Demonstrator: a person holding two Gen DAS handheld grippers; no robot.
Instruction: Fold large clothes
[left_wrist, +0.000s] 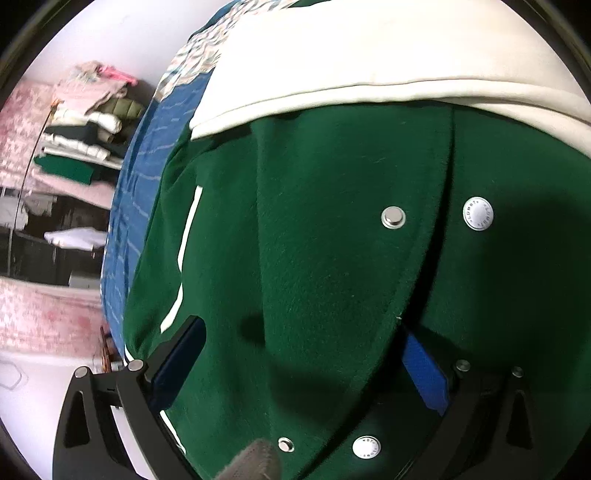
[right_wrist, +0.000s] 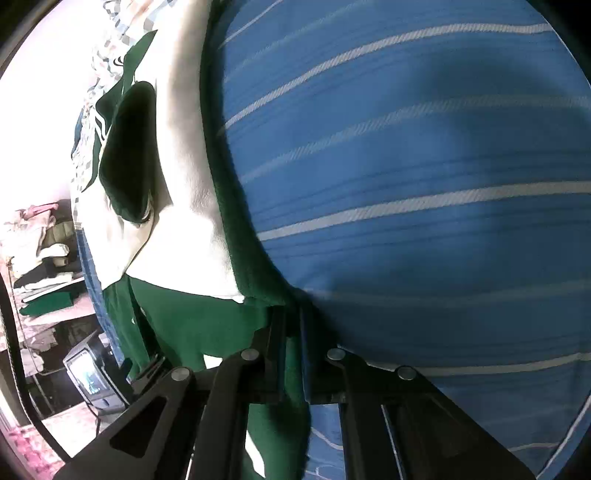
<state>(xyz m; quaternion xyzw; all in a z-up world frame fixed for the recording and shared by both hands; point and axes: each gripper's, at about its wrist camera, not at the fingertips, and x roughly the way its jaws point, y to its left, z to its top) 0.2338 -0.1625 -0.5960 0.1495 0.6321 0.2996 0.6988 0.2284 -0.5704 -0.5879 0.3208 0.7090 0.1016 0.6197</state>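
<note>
A dark green varsity jacket (left_wrist: 314, 240) with white sleeves (left_wrist: 369, 66) and metal snaps (left_wrist: 393, 217) lies spread on a blue striped bedspread (left_wrist: 147, 147). My left gripper (left_wrist: 303, 354) hovers close over the jacket front, open, its fingers (left_wrist: 184, 350) wide apart; the right blue pad sits at the edge of the front flap. In the right wrist view my right gripper (right_wrist: 291, 328) is shut on an edge of the green jacket (right_wrist: 192, 321), with fabric pinched between the pads. The white sleeve (right_wrist: 184, 184) and a dark lining patch (right_wrist: 129, 147) stretch away to the left.
The blue bedspread (right_wrist: 406, 166) fills the right side of the right wrist view. Beyond the bed, a pile of folded clothes (left_wrist: 85, 136) rests on a pink surface. A small screen (right_wrist: 88, 373) stands on the floor beside the bed.
</note>
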